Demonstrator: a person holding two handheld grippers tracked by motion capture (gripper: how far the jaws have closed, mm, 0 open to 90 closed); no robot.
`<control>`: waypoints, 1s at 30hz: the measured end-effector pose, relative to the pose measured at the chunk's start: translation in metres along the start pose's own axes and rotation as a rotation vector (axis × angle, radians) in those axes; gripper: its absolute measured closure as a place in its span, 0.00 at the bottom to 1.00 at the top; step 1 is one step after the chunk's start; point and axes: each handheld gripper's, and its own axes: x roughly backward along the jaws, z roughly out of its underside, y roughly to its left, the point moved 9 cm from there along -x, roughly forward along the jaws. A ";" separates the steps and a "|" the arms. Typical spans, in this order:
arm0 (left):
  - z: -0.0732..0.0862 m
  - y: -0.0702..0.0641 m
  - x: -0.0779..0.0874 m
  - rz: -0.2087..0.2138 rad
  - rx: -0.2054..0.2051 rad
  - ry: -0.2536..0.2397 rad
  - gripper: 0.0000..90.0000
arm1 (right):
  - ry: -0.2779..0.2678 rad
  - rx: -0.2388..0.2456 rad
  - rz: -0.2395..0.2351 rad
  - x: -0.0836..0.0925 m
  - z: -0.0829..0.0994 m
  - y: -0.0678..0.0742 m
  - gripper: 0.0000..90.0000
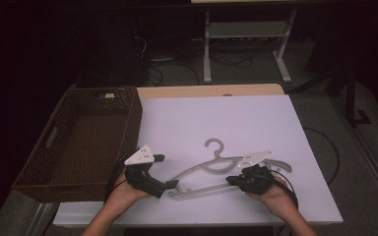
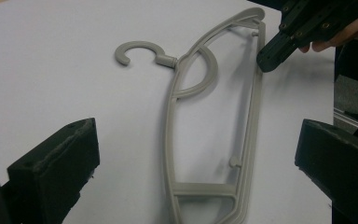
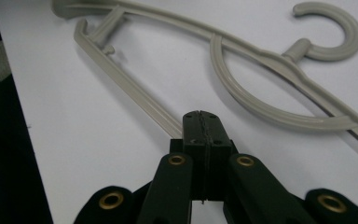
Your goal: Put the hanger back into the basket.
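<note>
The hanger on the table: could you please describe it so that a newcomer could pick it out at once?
Start at the white table, with the brown wicker basket on its left edge. Near the front edge, between the left gripper and the right gripper, lies the hanger. It is the flat grey plastic piece, its hook pointing away from the person.

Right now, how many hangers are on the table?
1. A single grey hanger lies flat on the white table, between the left tool and the right tool, with its hook pointing away from the person. Nothing seems hidden.
</note>
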 end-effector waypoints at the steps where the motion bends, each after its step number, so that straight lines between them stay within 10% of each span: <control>1: 0.000 0.000 0.000 0.000 0.000 0.000 0.00 | 0.000 0.000 0.000 0.000 0.000 0.000 0.99; 30: -0.010 0.014 -0.037 0.000 -0.011 0.054 0.01 | 0.066 0.016 0.014 -0.017 0.014 -0.004 1.00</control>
